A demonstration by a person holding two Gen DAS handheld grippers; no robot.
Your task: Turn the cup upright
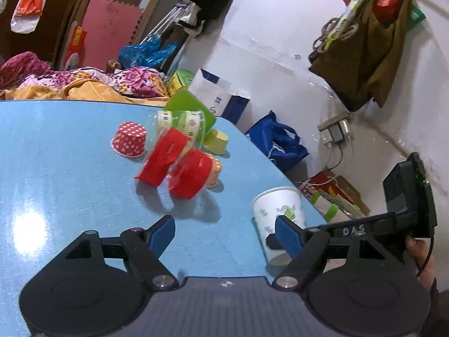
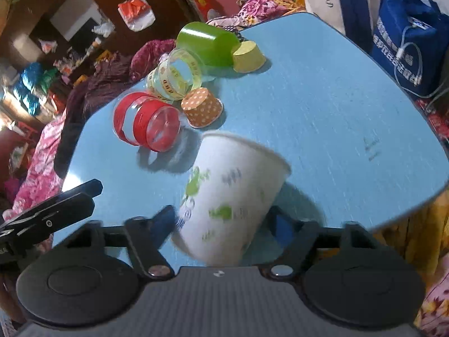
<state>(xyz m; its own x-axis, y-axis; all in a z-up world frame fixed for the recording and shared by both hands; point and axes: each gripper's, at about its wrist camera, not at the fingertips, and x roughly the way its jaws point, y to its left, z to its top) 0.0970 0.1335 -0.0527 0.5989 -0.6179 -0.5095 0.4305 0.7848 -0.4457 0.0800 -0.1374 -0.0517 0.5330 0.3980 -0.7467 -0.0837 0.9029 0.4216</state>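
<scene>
A white paper cup (image 2: 227, 196) with green print stands between my right gripper's (image 2: 224, 224) two blue pads, rim away from the camera and tilted a little. The pads sit close on both sides of its lower part; the frame is blurred. In the left wrist view the same cup (image 1: 277, 213) stands mouth up near the table's right edge, held low by the right gripper's finger. My left gripper (image 1: 224, 234) is open and empty above the blue table (image 1: 70, 168), left of the cup.
A cluster lies mid-table: two clear cups with red bands (image 2: 146, 122), a clear cup with yellow band (image 2: 175, 74), a green cup (image 2: 207, 43), and yellow (image 2: 248, 56), orange dotted (image 2: 202, 106) and red dotted (image 1: 129, 139) paper liners. A blue bag (image 2: 407, 36) and clutter surround the table.
</scene>
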